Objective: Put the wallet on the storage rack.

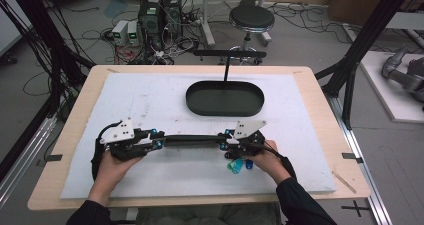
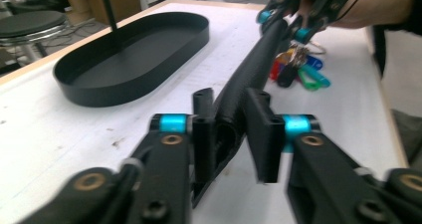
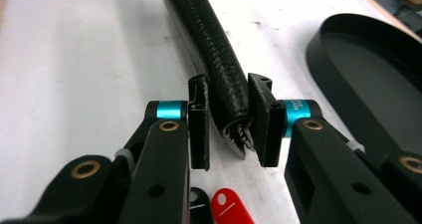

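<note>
right claw (image 3: 228, 129) grips the end of a black textured strip (image 3: 211, 45) at frame centre; black tray (image 3: 368, 79) at right

Hidden, cropped and unclear items

In the left gripper view we find the key tags (image 2: 298, 72) blurred and partly masked by the black strip (image 2: 249, 79); their count cannot be told. In the right gripper view the oval tray (image 3: 368, 84) is cut off at the right edge, and a red tag (image 3: 230, 206) at the bottom edge. In the high view the tags (image 1: 239, 165) lie half under the right hand (image 1: 267, 160); the strip's ends sit inside both grippers.
</note>
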`<state>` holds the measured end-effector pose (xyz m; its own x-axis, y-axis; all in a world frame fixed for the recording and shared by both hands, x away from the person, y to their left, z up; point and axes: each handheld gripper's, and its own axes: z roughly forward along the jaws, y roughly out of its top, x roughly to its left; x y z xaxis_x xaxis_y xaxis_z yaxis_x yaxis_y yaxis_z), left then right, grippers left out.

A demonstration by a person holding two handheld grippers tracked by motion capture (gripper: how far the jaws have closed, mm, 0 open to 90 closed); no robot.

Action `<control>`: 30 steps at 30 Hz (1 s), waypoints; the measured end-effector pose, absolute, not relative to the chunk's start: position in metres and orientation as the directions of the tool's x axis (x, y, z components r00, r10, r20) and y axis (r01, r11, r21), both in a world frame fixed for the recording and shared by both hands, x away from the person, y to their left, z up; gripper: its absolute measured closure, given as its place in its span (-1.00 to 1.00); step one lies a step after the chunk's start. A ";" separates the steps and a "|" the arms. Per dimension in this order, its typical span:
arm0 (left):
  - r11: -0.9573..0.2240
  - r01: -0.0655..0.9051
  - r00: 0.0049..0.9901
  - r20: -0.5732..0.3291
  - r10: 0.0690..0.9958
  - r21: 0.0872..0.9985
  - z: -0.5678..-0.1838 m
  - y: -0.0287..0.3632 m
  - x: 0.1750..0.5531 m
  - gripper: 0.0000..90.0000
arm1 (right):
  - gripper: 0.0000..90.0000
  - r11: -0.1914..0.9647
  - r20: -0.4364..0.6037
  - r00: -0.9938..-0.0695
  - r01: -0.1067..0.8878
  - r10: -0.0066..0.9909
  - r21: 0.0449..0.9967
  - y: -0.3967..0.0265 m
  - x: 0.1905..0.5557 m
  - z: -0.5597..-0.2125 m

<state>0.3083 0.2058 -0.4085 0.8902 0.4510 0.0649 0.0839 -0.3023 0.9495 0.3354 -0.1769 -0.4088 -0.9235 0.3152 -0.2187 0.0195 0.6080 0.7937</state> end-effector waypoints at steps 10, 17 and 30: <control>-0.312 0.077 0.896 0.071 0.439 0.947 -0.416 0.199 0.313 -0.08 | 0.71 0.551 -0.102 -0.964 0.053 0.247 0.833 -0.184 0.338 -0.405; -0.331 0.117 0.920 0.023 0.392 0.936 -0.424 0.193 0.316 -0.20 | 0.71 0.521 -0.075 -0.982 0.028 0.176 0.853 -0.188 0.335 -0.400; -0.320 0.014 0.961 0.076 0.266 0.947 -0.422 0.184 0.310 0.61 | 0.70 0.477 -0.005 -0.985 0.079 0.173 0.875 -0.200 0.338 -0.394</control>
